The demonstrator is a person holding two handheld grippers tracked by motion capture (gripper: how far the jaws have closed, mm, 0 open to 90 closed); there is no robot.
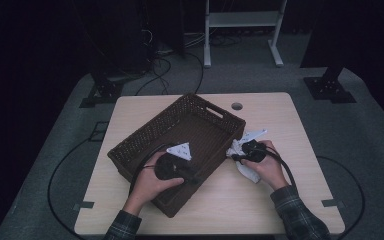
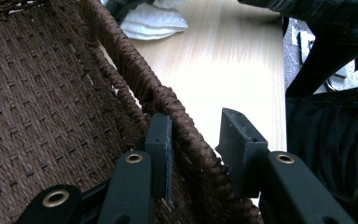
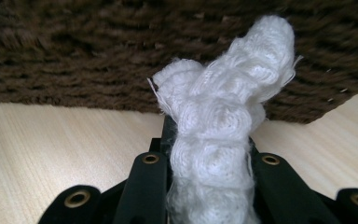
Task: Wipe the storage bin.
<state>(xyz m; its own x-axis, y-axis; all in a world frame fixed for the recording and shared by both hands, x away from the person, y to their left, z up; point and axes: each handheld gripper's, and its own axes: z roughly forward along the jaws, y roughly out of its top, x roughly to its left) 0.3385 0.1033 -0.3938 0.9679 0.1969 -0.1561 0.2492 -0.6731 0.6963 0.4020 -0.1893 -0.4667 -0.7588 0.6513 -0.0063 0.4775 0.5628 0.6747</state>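
A brown wicker basket (image 1: pixel 145 137) sits slantwise on the light wooden table (image 1: pixel 260 200), with nothing visible inside it. My left gripper (image 1: pixel 195 177) straddles the basket's near right wall; in the left gripper view (image 2: pixel 198 140) one jaw is inside and one outside, shut on the thick woven rim (image 2: pixel 177 112). Just right of the basket, my right gripper (image 1: pixel 236 156) is shut on a bunched white cloth (image 1: pixel 247 172). In the right gripper view the cloth (image 3: pixel 219 116) stands up between the jaws (image 3: pixel 209 140), close to the basket's outer wall (image 3: pixel 98 51). The cloth (image 2: pixel 154 21) also lies beyond the rim.
A round cable hole (image 1: pixel 237 106) marks the table's far edge. Bare tabletop lies in front of the basket and to the right (image 1: pixel 300 150). Cables trail from both grippers. A white frame (image 1: pixel 242 20) and dark stands sit on the floor behind.
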